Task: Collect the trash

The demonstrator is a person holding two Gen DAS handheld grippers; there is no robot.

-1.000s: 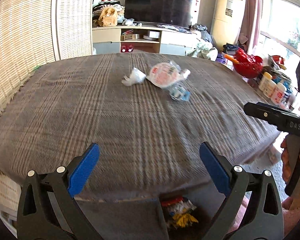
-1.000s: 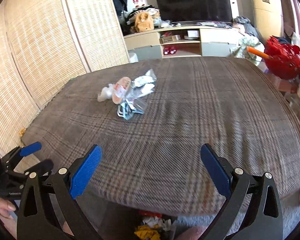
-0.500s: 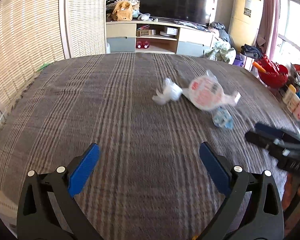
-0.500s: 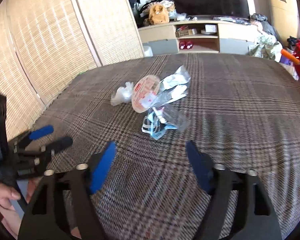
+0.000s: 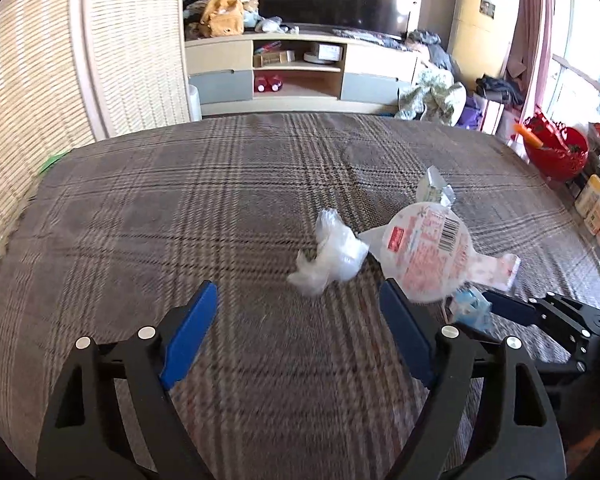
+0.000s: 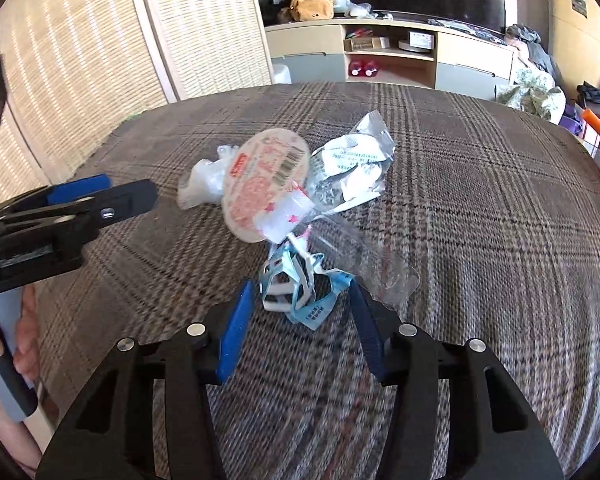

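Plaid-covered table [image 5: 204,216], rattan screens [image 5: 132,52] behind

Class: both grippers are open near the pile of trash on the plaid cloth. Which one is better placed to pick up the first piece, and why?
Probably the right gripper: its open fingers already flank the blue-and-white wrapper. The left gripper sits short of the crumpled white plastic, nothing between its fingers.

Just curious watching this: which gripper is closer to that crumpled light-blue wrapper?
Right. The right gripper sits open with the light-blue wrapper between its fingertips; the left gripper hovers open farther off, nearer the white plastic wad.
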